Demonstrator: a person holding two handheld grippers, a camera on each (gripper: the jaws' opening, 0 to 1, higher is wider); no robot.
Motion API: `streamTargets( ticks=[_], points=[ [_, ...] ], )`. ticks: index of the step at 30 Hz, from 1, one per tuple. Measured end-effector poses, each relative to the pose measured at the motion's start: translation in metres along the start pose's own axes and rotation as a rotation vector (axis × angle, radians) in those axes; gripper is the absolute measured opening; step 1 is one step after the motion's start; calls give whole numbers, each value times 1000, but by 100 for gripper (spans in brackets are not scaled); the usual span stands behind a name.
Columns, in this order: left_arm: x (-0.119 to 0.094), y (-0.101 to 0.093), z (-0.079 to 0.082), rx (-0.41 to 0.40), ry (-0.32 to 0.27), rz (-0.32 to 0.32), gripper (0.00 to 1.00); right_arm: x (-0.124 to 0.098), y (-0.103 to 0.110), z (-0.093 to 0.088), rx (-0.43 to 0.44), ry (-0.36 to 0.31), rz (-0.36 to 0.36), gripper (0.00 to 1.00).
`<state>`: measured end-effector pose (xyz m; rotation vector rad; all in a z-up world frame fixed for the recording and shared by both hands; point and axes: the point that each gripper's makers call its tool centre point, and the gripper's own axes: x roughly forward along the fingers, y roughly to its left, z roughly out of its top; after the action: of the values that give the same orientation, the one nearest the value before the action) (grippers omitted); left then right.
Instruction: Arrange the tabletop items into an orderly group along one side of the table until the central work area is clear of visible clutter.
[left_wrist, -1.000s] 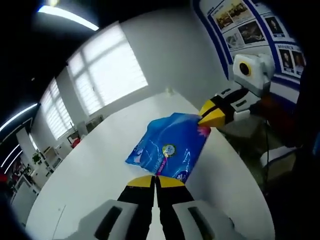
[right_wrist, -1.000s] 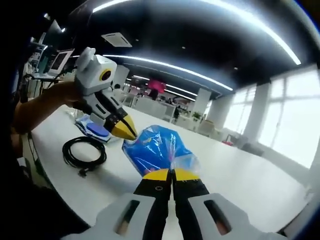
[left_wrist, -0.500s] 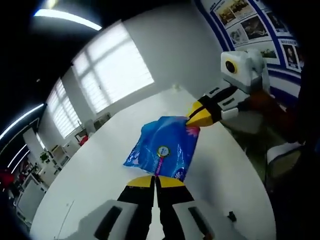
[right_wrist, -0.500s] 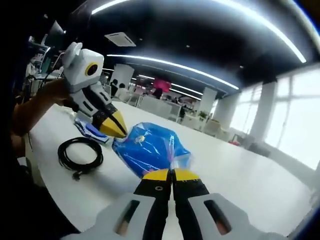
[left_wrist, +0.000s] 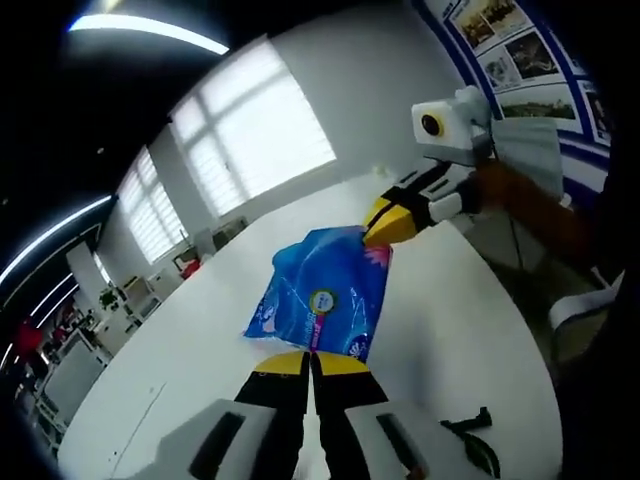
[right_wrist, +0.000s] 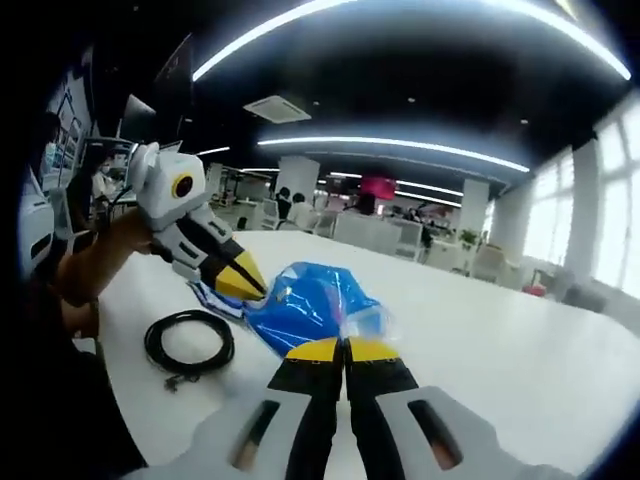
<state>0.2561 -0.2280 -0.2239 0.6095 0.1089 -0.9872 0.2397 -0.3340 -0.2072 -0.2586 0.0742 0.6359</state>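
Left gripper (left_wrist: 311, 357): jaws clenched on the near edge of the blue packet (left_wrist: 325, 292). Right gripper (right_wrist: 345, 348): jaws pinched on the opposite edge. Packet: held taut between both, above the white table (left_wrist: 200, 340); long axis runs tip to tip, neither gripper nearer. Beyond, in the right gripper view: coiled black cable (right_wrist: 190, 343), second blue packet (right_wrist: 215, 296) lying flat.

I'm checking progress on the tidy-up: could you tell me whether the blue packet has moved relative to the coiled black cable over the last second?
Cannot tell. In the right gripper view the blue packet, gripped by both grippers, lies beside the coiled black cable much as before; both views shifted.
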Motion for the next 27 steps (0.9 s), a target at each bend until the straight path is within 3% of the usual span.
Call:
streamTargets(
  ticks=[15,27],
  points=[
    [-3,13,-3,-3,4,12,0,19,-6,6,-7,9,49,0],
    [2,22,-11,-19,22,18,0,36,-12,1,17,22,88,0]
  ],
)
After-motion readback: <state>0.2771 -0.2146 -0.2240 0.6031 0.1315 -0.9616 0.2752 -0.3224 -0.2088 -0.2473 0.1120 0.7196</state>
